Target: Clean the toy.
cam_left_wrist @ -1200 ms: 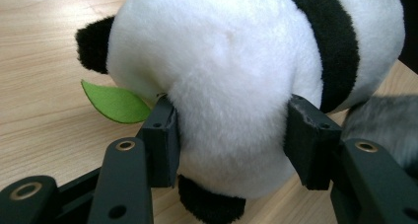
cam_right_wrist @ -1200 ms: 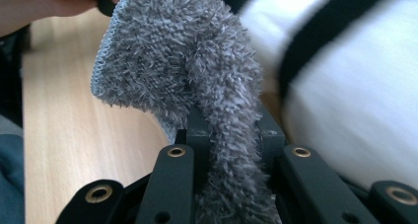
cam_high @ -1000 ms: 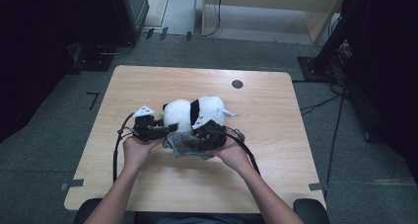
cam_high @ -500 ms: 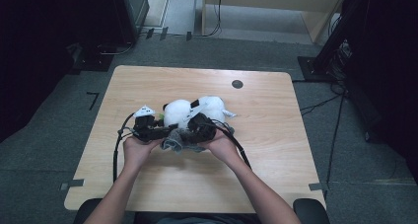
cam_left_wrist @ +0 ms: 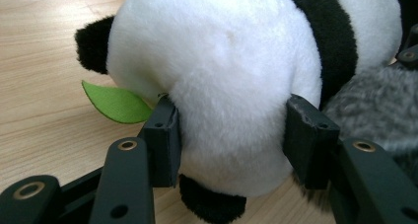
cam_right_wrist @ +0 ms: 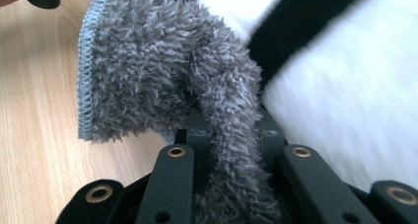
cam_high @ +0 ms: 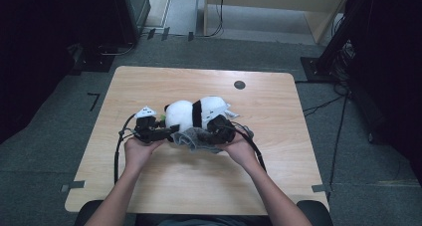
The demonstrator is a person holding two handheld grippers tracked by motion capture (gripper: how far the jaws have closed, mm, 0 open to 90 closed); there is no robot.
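Note:
A black-and-white plush panda (cam_high: pixel 191 114) lies on the wooden table (cam_high: pixel 164 186). My left gripper (cam_high: pixel 169 131) is shut on one white end of the panda (cam_left_wrist: pixel 222 76), its pads (cam_left_wrist: pixel 165 135) sunk into the fur. A green felt leaf (cam_left_wrist: pixel 116 103) sticks out beside the left pad. My right gripper (cam_high: pixel 215 131) is shut on a grey fluffy cloth (cam_right_wrist: pixel 162 71), which is bunched between its jaws and lies against the panda's (cam_right_wrist: pixel 355 86) side. The cloth (cam_high: pixel 199 139) rests at the panda's near side, between both hands.
A small black round grommet (cam_high: pixel 239 84) sits at the table's far middle. Cables trail from both grippers toward the table's near edge. Dark equipment stands on the floor at the left and right of the table.
The right gripper slid left along the panda with the grey cloth, then came back to the right. The left gripper and the panda stayed where they were.

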